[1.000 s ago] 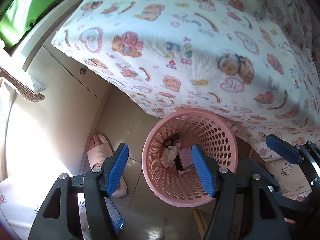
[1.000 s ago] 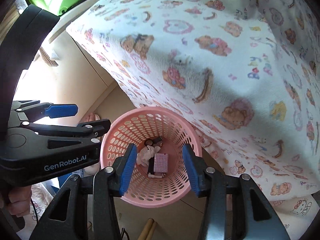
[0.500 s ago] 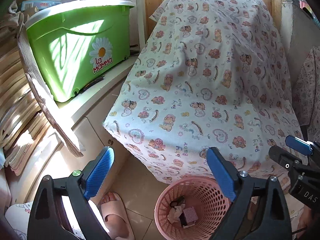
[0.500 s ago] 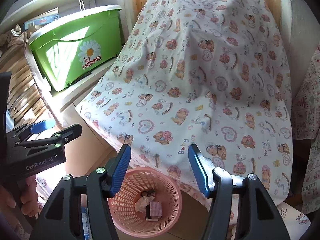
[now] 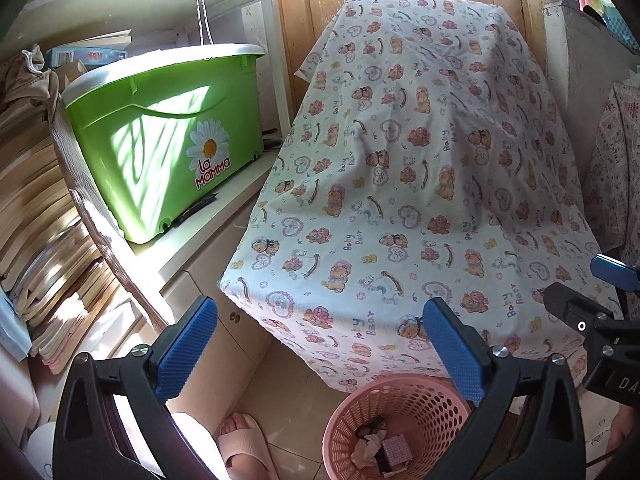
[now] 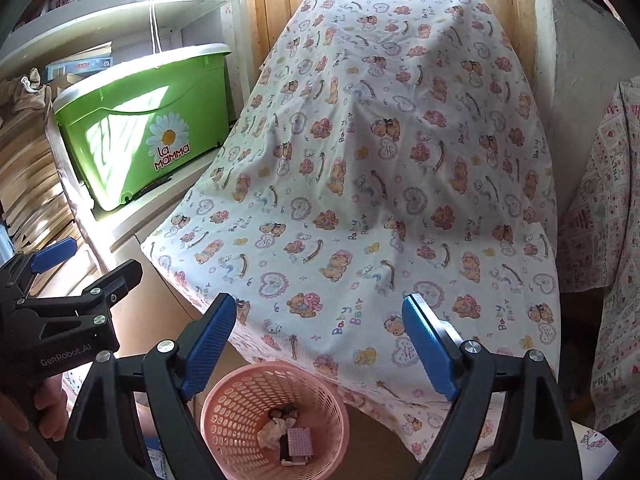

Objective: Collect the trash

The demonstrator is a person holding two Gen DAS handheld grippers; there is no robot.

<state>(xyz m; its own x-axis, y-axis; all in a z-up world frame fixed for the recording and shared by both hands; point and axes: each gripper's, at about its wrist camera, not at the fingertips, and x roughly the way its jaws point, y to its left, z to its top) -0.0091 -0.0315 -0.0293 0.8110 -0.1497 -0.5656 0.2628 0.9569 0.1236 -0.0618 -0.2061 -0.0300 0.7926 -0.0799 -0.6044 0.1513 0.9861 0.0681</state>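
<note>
L gripper (image 5: 320, 354) and R gripper (image 6: 320, 350) are hovering side by side above the pink basket (image 6: 240, 396), fingers spread wide, holding nothing. Trash (image 6: 286, 434) is lying at basket bottom. Basket is sitting on tile floor beside bear-print sheet (image 6: 380, 180); green bin (image 5: 168, 140) on shelf.

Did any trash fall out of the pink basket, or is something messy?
Nothing looks spilled. The pink basket stands upright on the floor, with the crumpled tissue and small checked box inside it. Both grippers are open and empty.

Both grippers (image 5: 320, 354) higher above basket (image 5: 396, 424).
</note>
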